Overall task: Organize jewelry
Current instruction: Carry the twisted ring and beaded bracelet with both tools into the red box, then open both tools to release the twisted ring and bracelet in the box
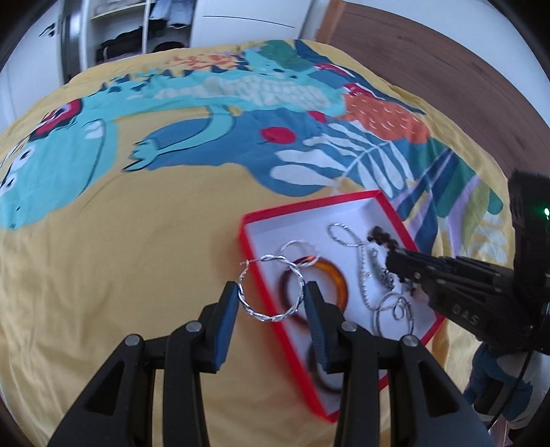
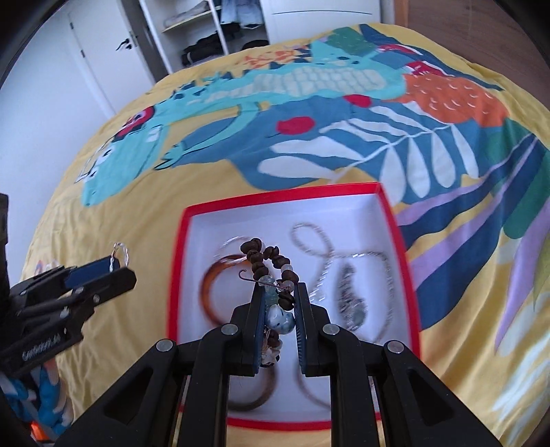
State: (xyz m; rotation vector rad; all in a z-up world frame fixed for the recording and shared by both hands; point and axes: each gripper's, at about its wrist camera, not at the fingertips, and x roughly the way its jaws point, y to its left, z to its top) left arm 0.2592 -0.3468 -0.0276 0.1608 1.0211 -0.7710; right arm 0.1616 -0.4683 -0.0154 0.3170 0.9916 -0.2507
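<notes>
A red-rimmed box with a white inside lies on the bedspread; it also shows in the right wrist view. In it lie an amber bangle, silver chains and silver hoops. My left gripper is shut on a twisted silver hoop, held above the box's left rim. My right gripper is shut on a brown beaded bracelet with a blue-white bead, held over the box. The left gripper shows at the left of the right wrist view.
The bed has a yellow bedspread with a dinosaur print. A wooden floor lies to the right. An open wardrobe stands behind the bed.
</notes>
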